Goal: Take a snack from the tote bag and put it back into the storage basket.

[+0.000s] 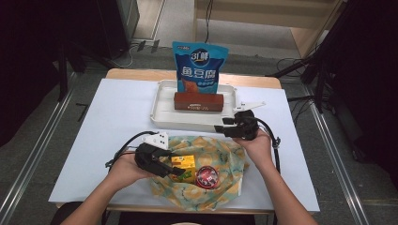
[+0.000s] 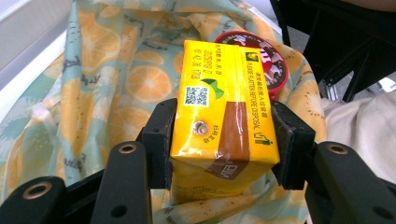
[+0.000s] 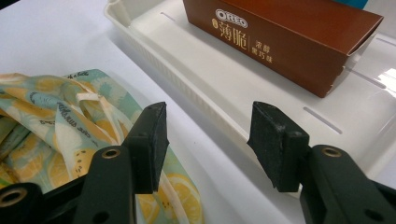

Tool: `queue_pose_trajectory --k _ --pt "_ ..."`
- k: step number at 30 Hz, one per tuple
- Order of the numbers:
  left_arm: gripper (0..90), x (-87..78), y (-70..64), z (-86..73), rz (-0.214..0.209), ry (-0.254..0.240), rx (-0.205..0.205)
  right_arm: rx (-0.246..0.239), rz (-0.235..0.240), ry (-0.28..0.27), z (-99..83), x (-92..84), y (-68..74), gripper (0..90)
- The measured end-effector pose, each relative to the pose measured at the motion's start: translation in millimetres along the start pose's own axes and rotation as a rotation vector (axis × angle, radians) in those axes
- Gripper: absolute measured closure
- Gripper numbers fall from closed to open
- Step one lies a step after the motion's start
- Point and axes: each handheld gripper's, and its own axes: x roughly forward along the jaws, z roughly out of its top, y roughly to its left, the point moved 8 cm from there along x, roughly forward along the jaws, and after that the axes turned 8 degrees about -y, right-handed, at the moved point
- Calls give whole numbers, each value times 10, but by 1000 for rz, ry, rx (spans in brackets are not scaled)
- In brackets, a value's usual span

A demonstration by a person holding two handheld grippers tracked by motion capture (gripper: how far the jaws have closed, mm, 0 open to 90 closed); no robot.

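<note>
A yellow drink carton (image 2: pixel 224 112) lies on a fruit-print cloth bag (image 2: pixel 116 79), and my left gripper (image 2: pixel 224 140) is shut on it, one pad pressed against each long side. From the high view the carton (image 1: pixel 184 165) sits at the bag's (image 1: pixel 220 150) middle with the left gripper (image 1: pixel 176 168) reaching in from the left. A round red tin (image 1: pixel 206 177) rests right beside the carton, partly behind it in the left gripper view (image 2: pixel 268 60). My right gripper (image 3: pixel 208 140) stands open with nothing between its pads, over the white table between the bag's edge (image 3: pixel 70 135) and the tray (image 3: pixel 224 74).
The white tray (image 1: pixel 162 101) at the back holds a brown Oreo box (image 1: pixel 198 101), and a blue snack pouch (image 1: pixel 199 68) stands upright behind the box. The right gripper (image 1: pixel 224 129) hovers by the tray's front right corner. White table surface lies left of the bag.
</note>
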Motion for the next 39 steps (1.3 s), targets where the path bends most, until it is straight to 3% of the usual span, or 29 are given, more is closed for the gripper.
queue_pose_trajectory --k 7,16,24,39 --pt "506 -59 39 28 32 -4 -21 -6 11 8 -5 7 28 490" --pt "507 -144 34 80 45 -20 -23 -4 17 6 -4 11 33 485" --pt "507 -223 37 124 56 -38 -49 -12 27 10 -12 30 52 474" --pt "508 -349 23 195 85 -50 -42 -16 31 18 -21 40 67 469"
